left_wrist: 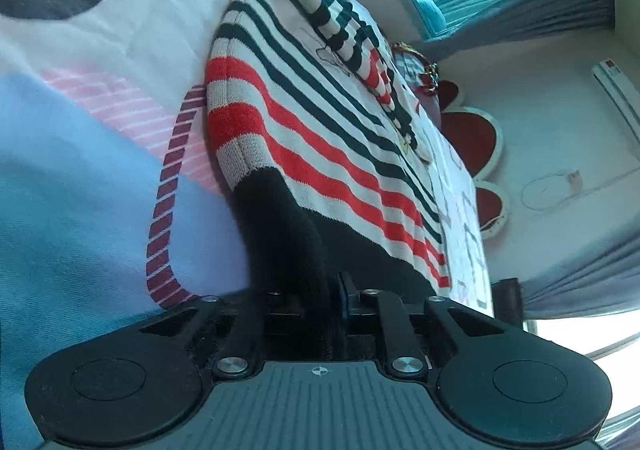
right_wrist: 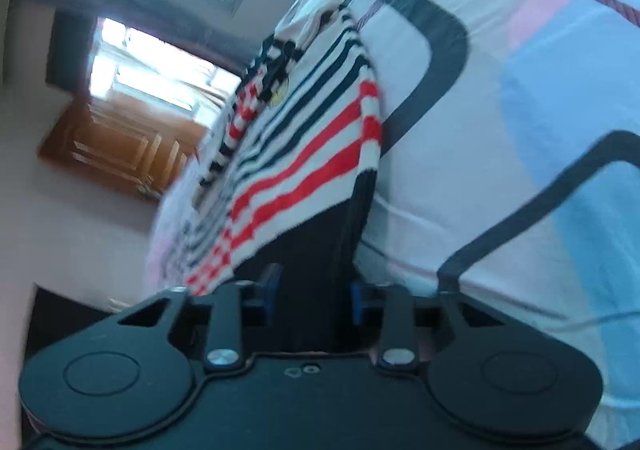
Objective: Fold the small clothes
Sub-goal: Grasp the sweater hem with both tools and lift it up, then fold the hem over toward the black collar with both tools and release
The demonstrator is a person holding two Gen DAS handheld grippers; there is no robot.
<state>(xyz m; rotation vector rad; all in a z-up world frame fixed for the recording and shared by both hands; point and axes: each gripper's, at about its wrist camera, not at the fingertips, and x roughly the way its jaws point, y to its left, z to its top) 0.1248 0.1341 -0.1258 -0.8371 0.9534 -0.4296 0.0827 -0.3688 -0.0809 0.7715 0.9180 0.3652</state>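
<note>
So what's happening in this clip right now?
A person is working on a striped knit sweater lying on a patterned bedsheet. The left gripper is shut on the sweater's black hem, and the right gripper has black hem fabric between its jaws too. The sweater is still spread out, with one sleeve lying across its front.

2 wrist views, both rolled, low over bedsheet [left_wrist: 80, 190], close behind striped sweater [left_wrist: 320, 154]; both share sweater.

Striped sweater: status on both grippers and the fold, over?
Left gripper shut on the striped sweater at its black hem. Right gripper pinching the same hem. Sweater flat on the bedsheet, unfolded. Nothing in the way.
</note>
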